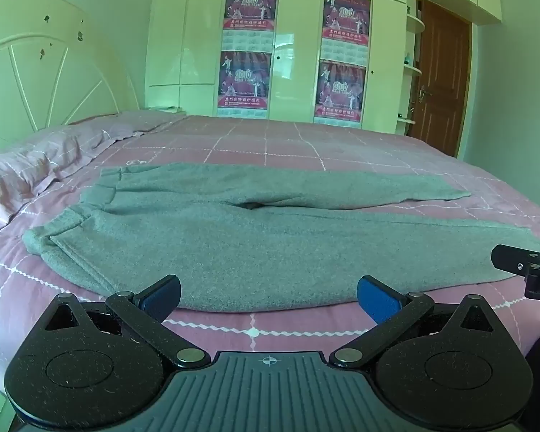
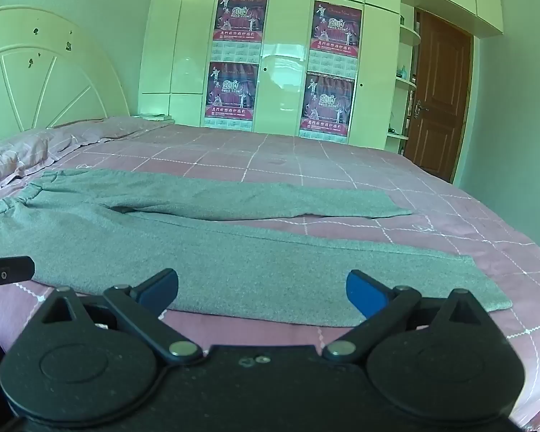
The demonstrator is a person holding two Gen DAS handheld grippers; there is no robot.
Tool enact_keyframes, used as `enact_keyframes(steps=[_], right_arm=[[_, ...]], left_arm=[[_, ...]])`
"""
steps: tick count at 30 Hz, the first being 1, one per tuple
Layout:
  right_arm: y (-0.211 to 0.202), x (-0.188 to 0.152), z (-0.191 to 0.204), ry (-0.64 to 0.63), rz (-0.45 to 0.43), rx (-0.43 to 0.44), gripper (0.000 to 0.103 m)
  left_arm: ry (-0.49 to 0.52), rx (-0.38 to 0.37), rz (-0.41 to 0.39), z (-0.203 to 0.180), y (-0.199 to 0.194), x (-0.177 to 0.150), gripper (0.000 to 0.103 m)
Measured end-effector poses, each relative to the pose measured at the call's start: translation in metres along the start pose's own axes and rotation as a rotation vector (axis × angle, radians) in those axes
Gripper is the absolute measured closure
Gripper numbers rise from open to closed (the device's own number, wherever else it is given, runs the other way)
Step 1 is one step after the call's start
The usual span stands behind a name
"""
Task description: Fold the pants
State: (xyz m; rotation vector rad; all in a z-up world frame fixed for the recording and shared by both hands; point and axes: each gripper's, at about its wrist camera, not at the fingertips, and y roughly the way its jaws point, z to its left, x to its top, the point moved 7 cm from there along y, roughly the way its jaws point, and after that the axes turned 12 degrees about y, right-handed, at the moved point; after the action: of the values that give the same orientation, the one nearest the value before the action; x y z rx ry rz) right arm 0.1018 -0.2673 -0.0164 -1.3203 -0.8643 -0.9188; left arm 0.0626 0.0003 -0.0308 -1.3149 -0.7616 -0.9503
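Note:
Grey pants (image 1: 234, 241) lie flat and spread out on the pink checked bed (image 1: 306, 140), waistband to the left near the pillow, both legs running right. They also show in the right wrist view (image 2: 212, 262). My left gripper (image 1: 268, 297) is open and empty, just above the near edge of the near leg toward the waist. My right gripper (image 2: 262, 291) is open and empty, over the near edge of the same leg toward the cuff. The right gripper shows at the right edge of the left wrist view (image 1: 529, 262).
A pink pillow (image 1: 36, 169) lies at the left by the white headboard (image 1: 43, 68). White wardrobes with red posters (image 1: 248, 46) stand behind the bed. A brown door (image 1: 439, 82) is at the back right.

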Motion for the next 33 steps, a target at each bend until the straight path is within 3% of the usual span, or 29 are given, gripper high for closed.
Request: enact_keyframes(steps=[33], right_arm=[[0.0008, 0.0004, 0.0002, 0.002, -0.001, 0.0, 0.008]], left_arm=[[0.011, 0.009, 0.013, 0.0002, 0.0015, -0.0004, 0.0]])
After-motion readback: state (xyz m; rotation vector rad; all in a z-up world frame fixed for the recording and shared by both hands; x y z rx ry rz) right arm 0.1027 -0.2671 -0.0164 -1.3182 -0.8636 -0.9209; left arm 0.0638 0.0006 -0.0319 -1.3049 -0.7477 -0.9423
